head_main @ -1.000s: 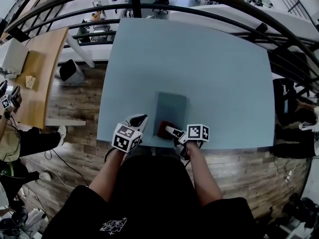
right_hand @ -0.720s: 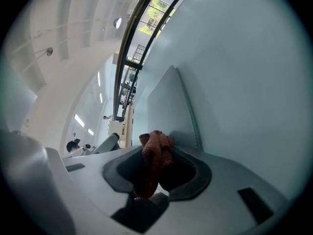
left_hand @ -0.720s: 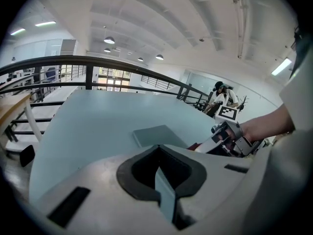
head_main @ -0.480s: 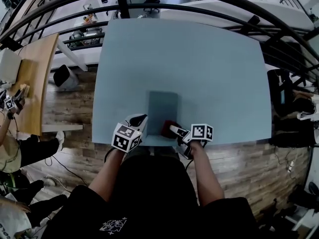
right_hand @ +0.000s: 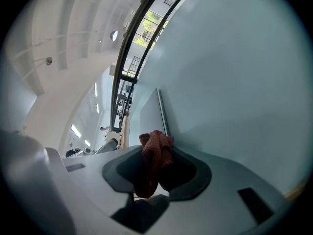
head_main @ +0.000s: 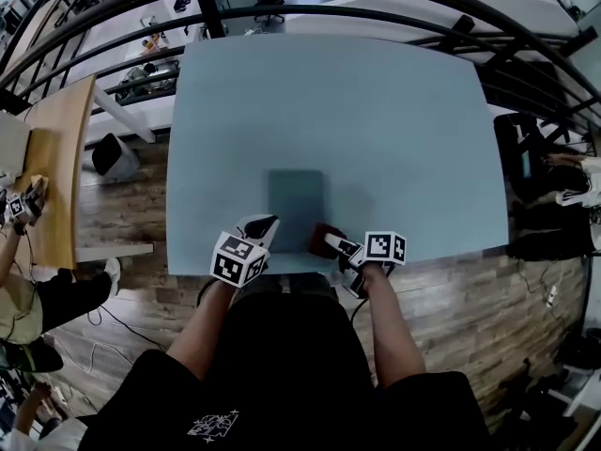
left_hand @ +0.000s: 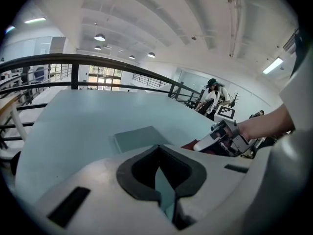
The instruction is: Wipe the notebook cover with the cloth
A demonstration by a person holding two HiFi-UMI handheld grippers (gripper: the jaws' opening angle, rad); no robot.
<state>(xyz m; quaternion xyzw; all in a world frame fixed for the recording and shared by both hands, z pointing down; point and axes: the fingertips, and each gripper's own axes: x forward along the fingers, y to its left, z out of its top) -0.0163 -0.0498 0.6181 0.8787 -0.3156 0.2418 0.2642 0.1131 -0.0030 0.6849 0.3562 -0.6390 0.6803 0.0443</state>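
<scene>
A grey-blue notebook (head_main: 296, 198) lies flat on the light blue table (head_main: 376, 111), near its front edge. My right gripper (head_main: 331, 243) is shut on a bunched red cloth (head_main: 319, 236), which hangs just right of the notebook's near right corner. In the right gripper view the cloth (right_hand: 155, 155) fills the jaws, with the notebook (right_hand: 149, 114) beyond. My left gripper (head_main: 262, 225) hovers at the notebook's near left corner with its jaws together and nothing held. The left gripper view shows the notebook (left_hand: 139, 137) ahead and the right gripper (left_hand: 210, 142) to the right.
A black railing (head_main: 310, 12) curves round the table's far side. Wood floor (head_main: 122, 214) lies to the left, with a wooden desk (head_main: 52, 158) and a seated person (head_main: 38, 289). Dark bags (head_main: 535, 214) stand on the right.
The head view has shifted, so the table and notebook sit a little further left and higher. Both grippers stay near the front edge, and the right one still grips the cloth.
</scene>
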